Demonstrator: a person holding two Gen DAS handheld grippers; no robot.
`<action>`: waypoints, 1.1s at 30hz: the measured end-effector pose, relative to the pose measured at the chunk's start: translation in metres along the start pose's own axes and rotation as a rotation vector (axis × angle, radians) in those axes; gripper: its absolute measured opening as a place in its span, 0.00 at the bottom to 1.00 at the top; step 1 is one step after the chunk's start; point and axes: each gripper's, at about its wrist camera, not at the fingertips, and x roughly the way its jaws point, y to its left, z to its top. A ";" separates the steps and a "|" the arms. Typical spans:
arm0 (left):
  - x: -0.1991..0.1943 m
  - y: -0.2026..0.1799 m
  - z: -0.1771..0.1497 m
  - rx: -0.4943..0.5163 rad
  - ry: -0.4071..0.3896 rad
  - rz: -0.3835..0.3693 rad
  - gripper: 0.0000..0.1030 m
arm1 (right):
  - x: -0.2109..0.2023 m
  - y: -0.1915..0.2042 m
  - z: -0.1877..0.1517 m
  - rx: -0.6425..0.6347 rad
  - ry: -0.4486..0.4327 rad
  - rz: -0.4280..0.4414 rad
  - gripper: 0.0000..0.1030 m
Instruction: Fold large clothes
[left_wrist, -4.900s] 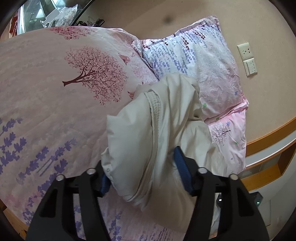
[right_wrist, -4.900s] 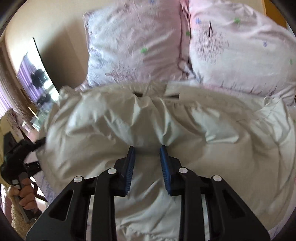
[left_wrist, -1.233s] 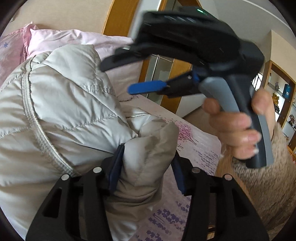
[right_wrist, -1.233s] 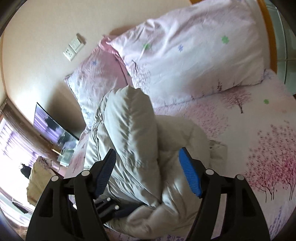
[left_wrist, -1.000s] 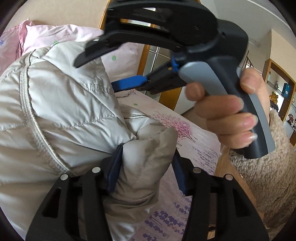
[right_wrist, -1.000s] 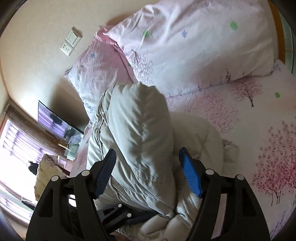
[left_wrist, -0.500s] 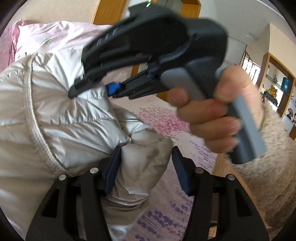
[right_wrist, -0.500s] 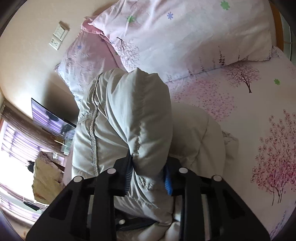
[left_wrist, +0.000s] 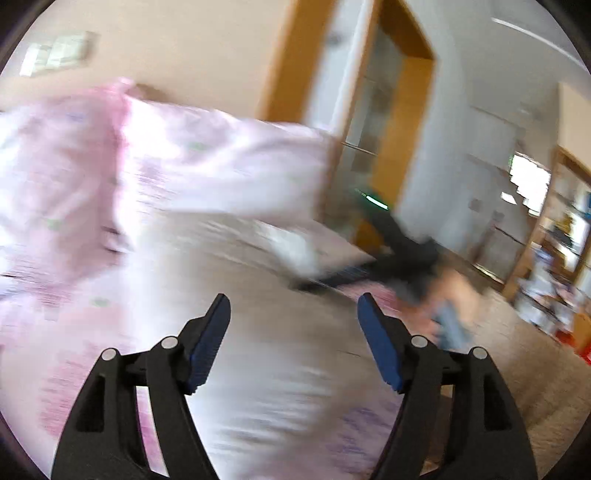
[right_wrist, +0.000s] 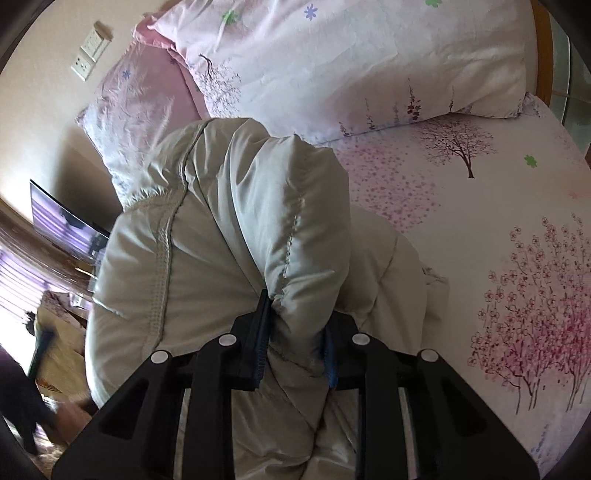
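Observation:
A pale grey quilted down jacket (right_wrist: 221, 236) lies bunched on the bed. My right gripper (right_wrist: 295, 350) is shut on a thick fold of the jacket and holds it up off the sheet. My left gripper (left_wrist: 293, 343) is open and empty; its view is heavily blurred by motion. In the left wrist view the jacket (left_wrist: 258, 295) shows only as a pale smear below the open fingers, and the right gripper (left_wrist: 406, 254) is a dark blur further right with a hand behind it.
The bed has a pink tree-print sheet (right_wrist: 498, 221) and two pillows (right_wrist: 351, 62) against the wall at the head. A wooden door frame (left_wrist: 402, 110) and shelving (left_wrist: 554, 258) stand beyond the bed's side. A screen (right_wrist: 62, 225) stands at the left.
My left gripper has opened, let go of the jacket and swung away fast. My right gripper, open a second ago, closed on the jacket's raised fold and still holds it.

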 end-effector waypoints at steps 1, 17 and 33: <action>-0.002 0.006 0.003 -0.002 0.002 0.034 0.72 | 0.001 0.001 0.000 -0.007 0.005 -0.011 0.24; 0.063 0.060 -0.011 -0.008 0.158 0.232 0.73 | 0.021 -0.015 -0.002 0.030 0.059 -0.028 0.25; 0.083 0.061 -0.022 -0.010 0.257 0.239 0.74 | -0.029 -0.005 -0.020 -0.016 -0.108 -0.176 0.39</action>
